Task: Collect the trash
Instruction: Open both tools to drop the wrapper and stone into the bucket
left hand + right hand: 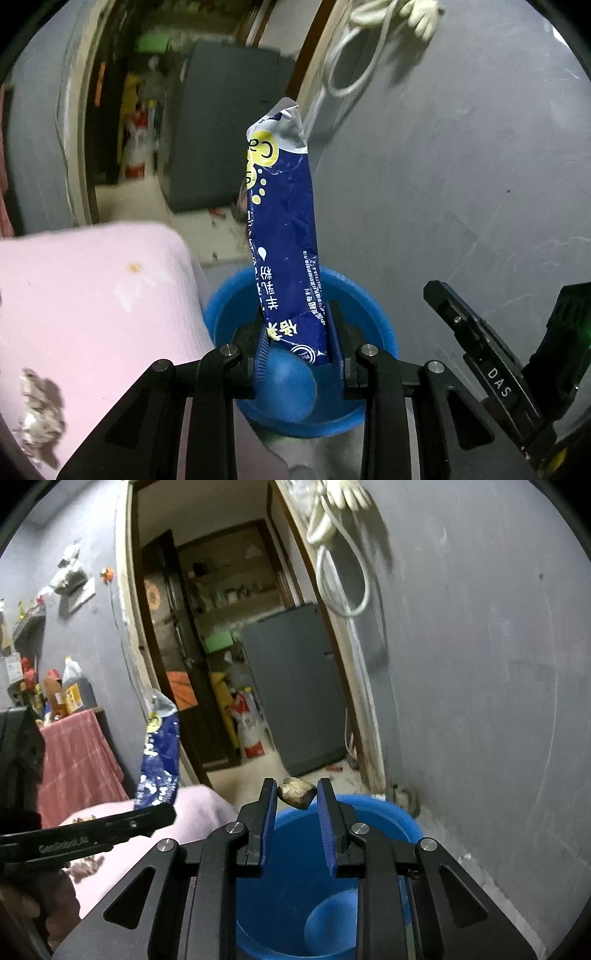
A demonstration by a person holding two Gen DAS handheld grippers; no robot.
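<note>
Left gripper (295, 343) clamped on the near end of a blue wrapper (284, 221), standing upright above the blue bucket (384, 317). Probably light, thin and crinkly, likely slick; best pinched low across the flat, as here. Right gripper (297, 794) narrowed on a small brownish lump (296, 793), caught at the very tips over the bucket's far rim. Looks light and crumpled; shallow hold, so could slip. More scraps (40, 410) lying on the pink bed (92, 295) to the left.
</note>
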